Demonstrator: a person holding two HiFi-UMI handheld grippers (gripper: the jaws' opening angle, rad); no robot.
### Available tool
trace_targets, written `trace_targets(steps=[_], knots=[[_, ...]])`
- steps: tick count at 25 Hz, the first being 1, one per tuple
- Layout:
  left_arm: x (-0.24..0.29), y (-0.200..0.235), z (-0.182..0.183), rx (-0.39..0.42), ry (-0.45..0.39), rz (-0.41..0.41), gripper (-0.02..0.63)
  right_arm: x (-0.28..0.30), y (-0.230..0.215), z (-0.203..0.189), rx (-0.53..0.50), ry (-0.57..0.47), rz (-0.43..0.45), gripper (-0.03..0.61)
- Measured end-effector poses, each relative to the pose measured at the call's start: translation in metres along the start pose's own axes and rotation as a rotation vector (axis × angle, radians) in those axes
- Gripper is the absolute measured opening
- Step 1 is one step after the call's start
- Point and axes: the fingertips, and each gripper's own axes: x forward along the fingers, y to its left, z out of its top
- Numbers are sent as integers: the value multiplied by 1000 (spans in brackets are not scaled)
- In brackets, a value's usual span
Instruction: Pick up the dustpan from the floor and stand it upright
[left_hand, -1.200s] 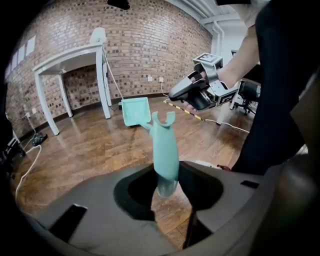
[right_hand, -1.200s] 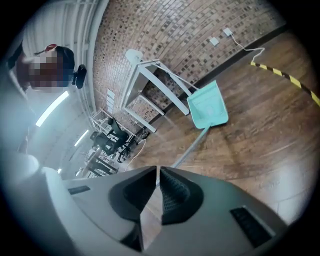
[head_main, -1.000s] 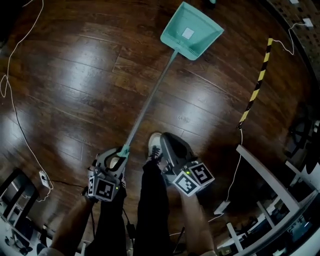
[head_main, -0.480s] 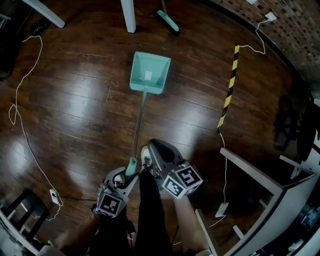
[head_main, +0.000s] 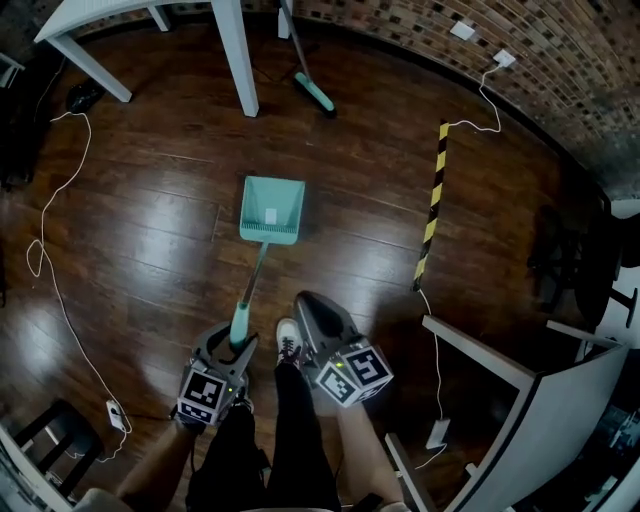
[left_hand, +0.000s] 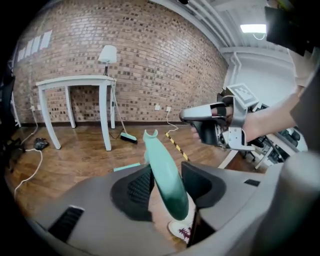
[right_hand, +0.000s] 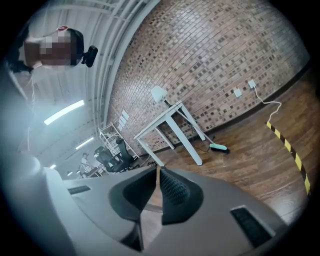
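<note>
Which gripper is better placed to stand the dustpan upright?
Left. The left gripper has the handle of the dustpan between its jaws, which have just been opening; the right gripper is shut and empty.

You stand on a dark, glossy wooden floor (head_main: 130, 230). Ahead of you a white table (left_hand: 75, 81) stands by a brick wall (left_hand: 150, 65).

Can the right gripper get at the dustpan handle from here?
Probably yes: the right gripper sits close beside the dustpan handle, only the person's shoe showing between them, but its jaws are shut and must open first.
</note>
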Motion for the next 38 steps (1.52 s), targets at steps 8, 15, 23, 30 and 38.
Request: trace_targets(steps=[8, 15, 23, 30, 38], knots=[[-6, 46, 35, 41, -74, 106, 198, 18, 18, 22, -135, -22, -19, 28], [-35, 55, 69, 11, -166, 203, 198, 14, 27, 47, -87, -76, -36, 28], [-81, 71, 119, 41, -293, 288, -2, 0, 58, 81, -217, -114, -58, 25], [-128, 63, 172, 109, -378, 233, -8, -34, 98, 118, -285, -184, -69, 25], [-224, 19, 224, 200, -474, 159, -6, -111, 181, 169, -326, -314, -125, 25]])
